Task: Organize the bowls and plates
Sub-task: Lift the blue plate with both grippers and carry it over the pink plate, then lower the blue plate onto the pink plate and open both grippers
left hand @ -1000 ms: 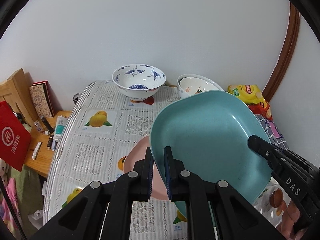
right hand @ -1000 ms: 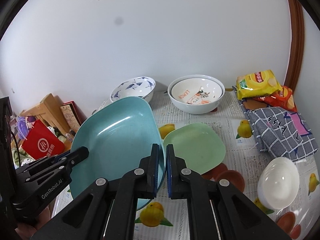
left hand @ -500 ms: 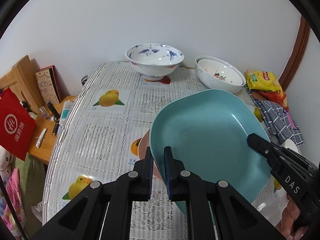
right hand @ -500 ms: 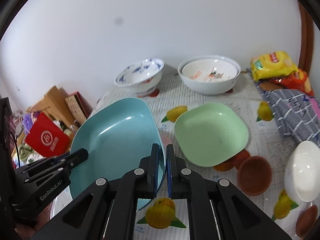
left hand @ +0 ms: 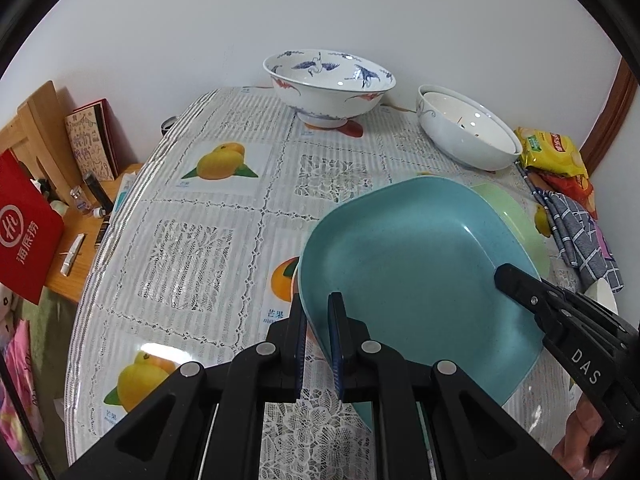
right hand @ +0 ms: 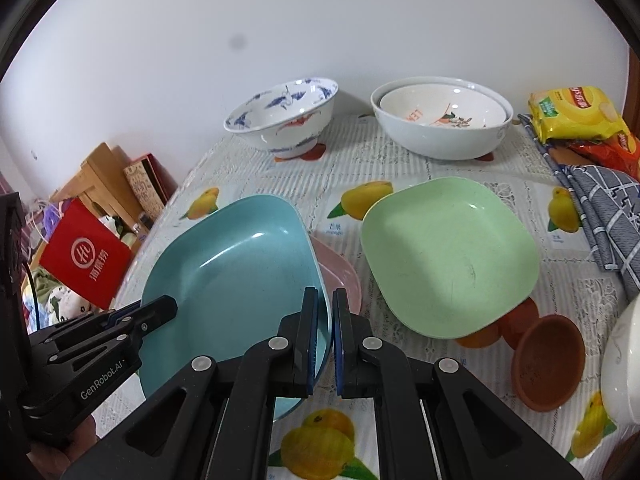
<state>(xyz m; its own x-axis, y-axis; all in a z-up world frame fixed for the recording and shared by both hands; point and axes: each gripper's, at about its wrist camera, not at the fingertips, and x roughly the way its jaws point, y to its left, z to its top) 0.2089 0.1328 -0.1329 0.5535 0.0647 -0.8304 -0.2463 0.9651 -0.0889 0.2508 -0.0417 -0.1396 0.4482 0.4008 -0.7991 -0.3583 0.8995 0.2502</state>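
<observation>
Fruit-print tablecloth (left hand: 192,216) lies below as my left gripper (left hand: 318,340) and right gripper (right hand: 325,336) both pinch opposite rims of the teal plate (right hand: 236,272), tilted over the pink plate (right hand: 340,276). I should level it, then lower both sides evenly.

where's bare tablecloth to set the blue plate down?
Free: the left half of the table, between the crane bowl, the table's left edge and the blue plate. Crowded: right side, with green plate, terracotta saucer, checked cloth, snack bags. Pink plate lies under the blue one.
</observation>
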